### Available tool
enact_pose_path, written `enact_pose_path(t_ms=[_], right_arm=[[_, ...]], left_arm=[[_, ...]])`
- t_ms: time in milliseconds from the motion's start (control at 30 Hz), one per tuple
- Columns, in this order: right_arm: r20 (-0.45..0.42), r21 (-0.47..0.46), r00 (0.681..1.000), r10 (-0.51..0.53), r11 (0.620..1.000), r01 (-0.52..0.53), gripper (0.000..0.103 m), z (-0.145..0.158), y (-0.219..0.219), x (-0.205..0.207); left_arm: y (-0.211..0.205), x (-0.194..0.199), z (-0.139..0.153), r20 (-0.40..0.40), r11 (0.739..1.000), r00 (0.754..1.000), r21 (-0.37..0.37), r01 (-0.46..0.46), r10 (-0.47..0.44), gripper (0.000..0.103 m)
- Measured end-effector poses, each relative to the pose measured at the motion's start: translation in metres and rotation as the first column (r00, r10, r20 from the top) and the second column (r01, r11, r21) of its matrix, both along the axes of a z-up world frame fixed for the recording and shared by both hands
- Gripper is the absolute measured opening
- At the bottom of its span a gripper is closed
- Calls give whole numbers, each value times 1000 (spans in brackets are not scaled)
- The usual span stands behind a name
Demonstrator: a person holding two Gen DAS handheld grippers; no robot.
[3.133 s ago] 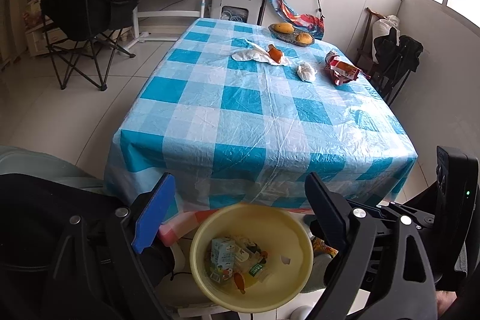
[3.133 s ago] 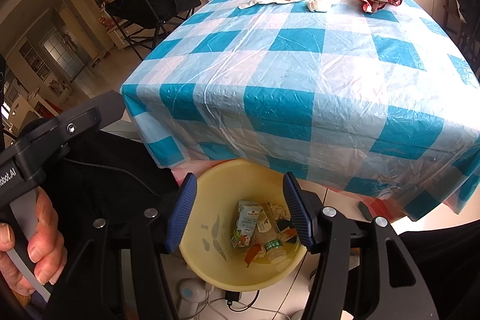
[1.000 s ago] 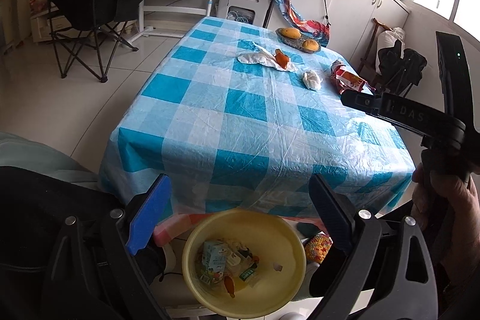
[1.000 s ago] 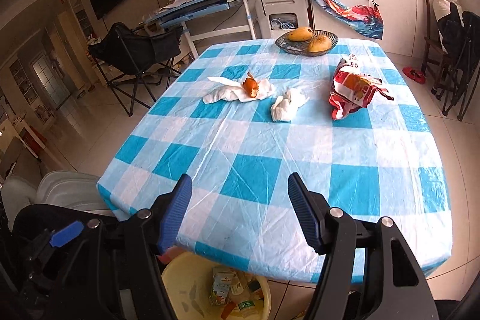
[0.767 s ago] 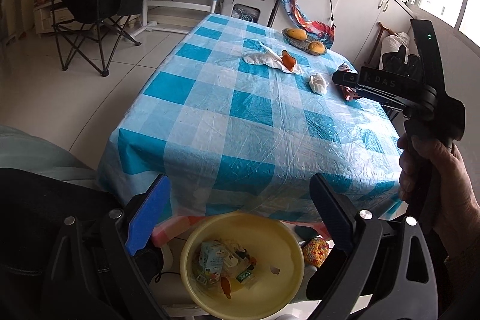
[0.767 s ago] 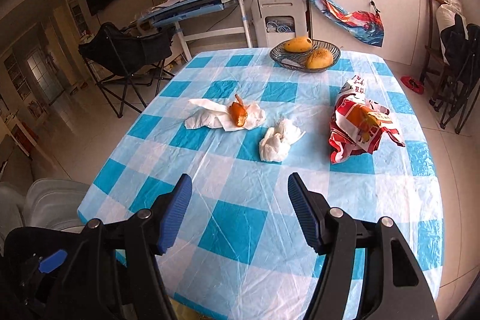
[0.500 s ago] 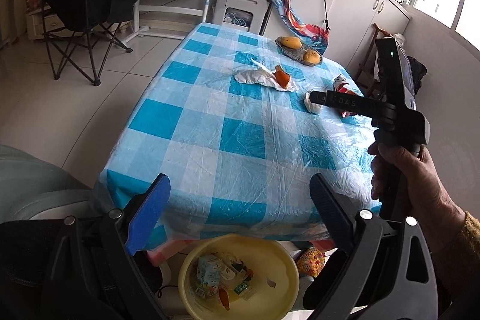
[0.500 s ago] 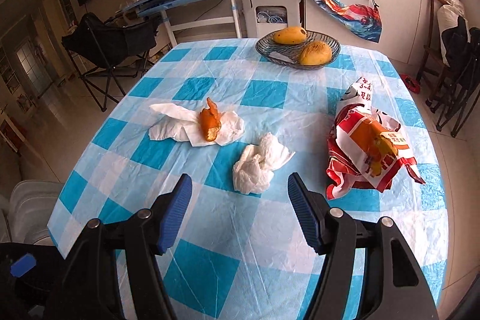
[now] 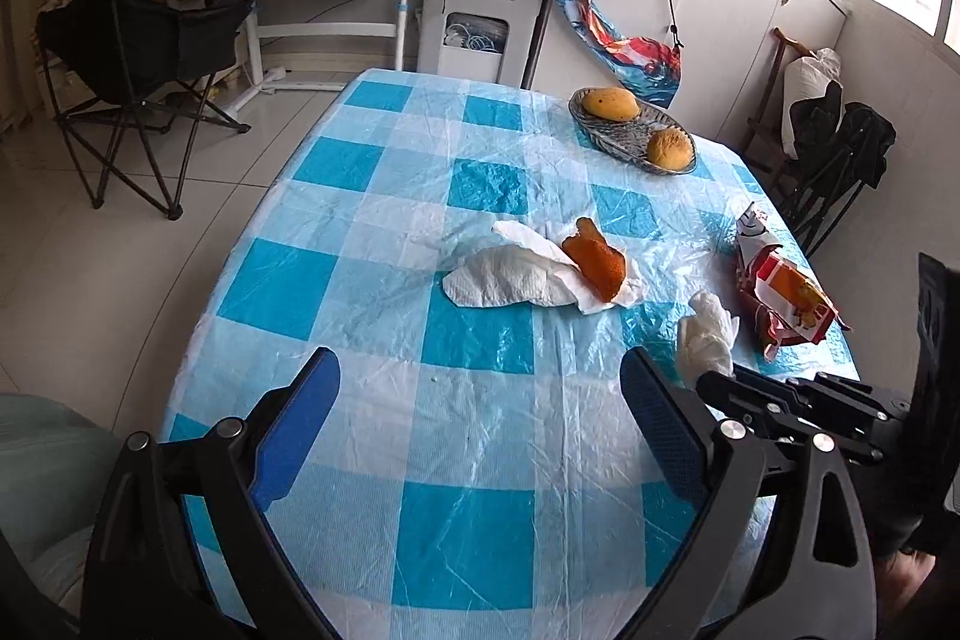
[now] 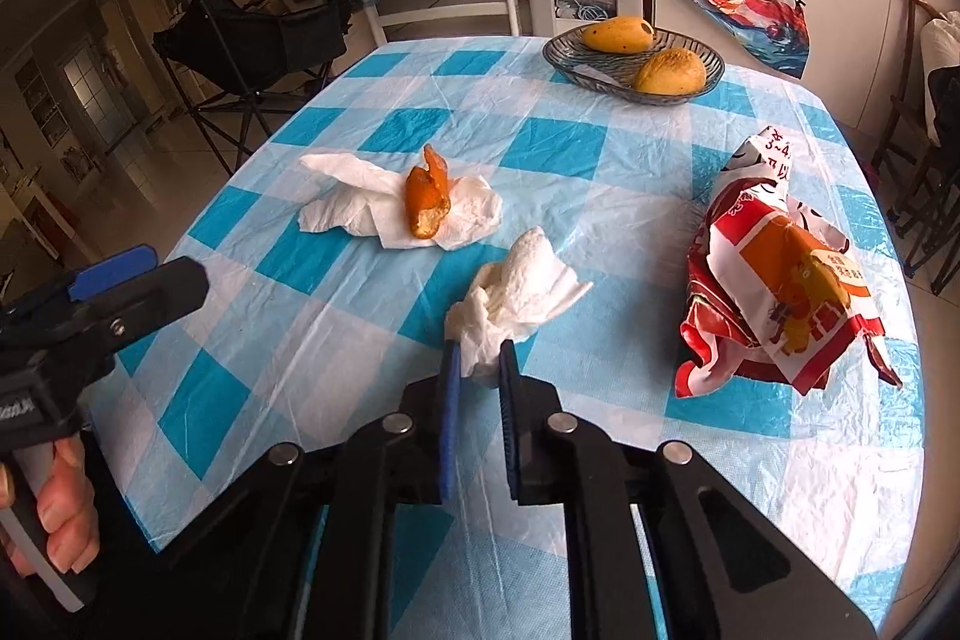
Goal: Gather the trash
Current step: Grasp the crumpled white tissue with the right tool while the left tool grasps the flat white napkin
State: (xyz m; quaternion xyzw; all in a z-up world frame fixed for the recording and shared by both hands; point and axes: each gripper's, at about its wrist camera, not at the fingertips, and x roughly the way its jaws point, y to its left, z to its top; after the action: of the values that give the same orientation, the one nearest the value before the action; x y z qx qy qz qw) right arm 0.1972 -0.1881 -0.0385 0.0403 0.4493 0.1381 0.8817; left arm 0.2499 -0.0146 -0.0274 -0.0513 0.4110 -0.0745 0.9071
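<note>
Spread wide, the left gripper [image 9: 480, 430] hangs empty above the near part of the blue-and-white checked tablecloth [image 9: 468, 520] in the left wrist view, angled downward. Beyond it on that cloth lie a flat white napkin [image 9: 510, 280] with an orange peel [image 9: 597, 262] on it, and to the peel's right a crumpled white tissue [image 9: 708, 334] beside a red snack wrapper [image 9: 780, 298]. In the right wrist view, the right gripper [image 10: 477, 364] has just closed and now pinches the near end of the crumpled tissue [image 10: 516, 298], which is bunched, creased and resting on the cloth. It tilts downward, between the peel [image 10: 427, 202] and the wrapper [image 10: 774, 292]. A hand [image 10: 54, 508] grips the left tool's handle.
</note>
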Motion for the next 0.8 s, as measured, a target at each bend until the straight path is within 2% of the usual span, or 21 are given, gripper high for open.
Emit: enact_pose_path(t_ms=[233,400,467,500,533,567,600,633,733,800], right_arm=[[-45,130,999,-17,991,23,12,-2,-13,-20],[-41,154,999,-3,988,10,12,2,-10,-13],[-45,161,999,-4,987,12,12,2,-10,-10],[-48,163,999,-4,987,12,12,1,-10,-9],[-52,164,999,-4,986,13,12,0,-10,-9],[-55,168,998,-5,986,14,12,0,-12,-9],[-57,171,998,-6,985,16,12,-1,-12,-8],[-57,176,998,-9,984,19,12,0,-13,-9],[-51,201,998,-20,979,30,12,4,-16,-13],[-44,220,998,-34,975,42,13,6,-18,-21]], left_arm=[[-2,57,-18,-46,990,994,-89,-105,102,91],[-14,83,-38,-87,991,989,-55,-123,118,91],[-22,86,-41,-65,994,992,-13,-110,109,89],[-25,86,-41,-61,995,993,1,-97,97,84],[-27,86,-39,-55,997,996,-13,-72,71,67],[-30,85,-38,-55,999,998,-29,-44,42,59],[-33,85,-37,-58,999,998,-40,-15,12,43],[-36,84,-38,-65,998,998,-58,19,-23,22],[-41,73,-35,-51,993,994,-71,89,-93,8],[-40,62,-28,-28,988,991,-94,124,-128,7]])
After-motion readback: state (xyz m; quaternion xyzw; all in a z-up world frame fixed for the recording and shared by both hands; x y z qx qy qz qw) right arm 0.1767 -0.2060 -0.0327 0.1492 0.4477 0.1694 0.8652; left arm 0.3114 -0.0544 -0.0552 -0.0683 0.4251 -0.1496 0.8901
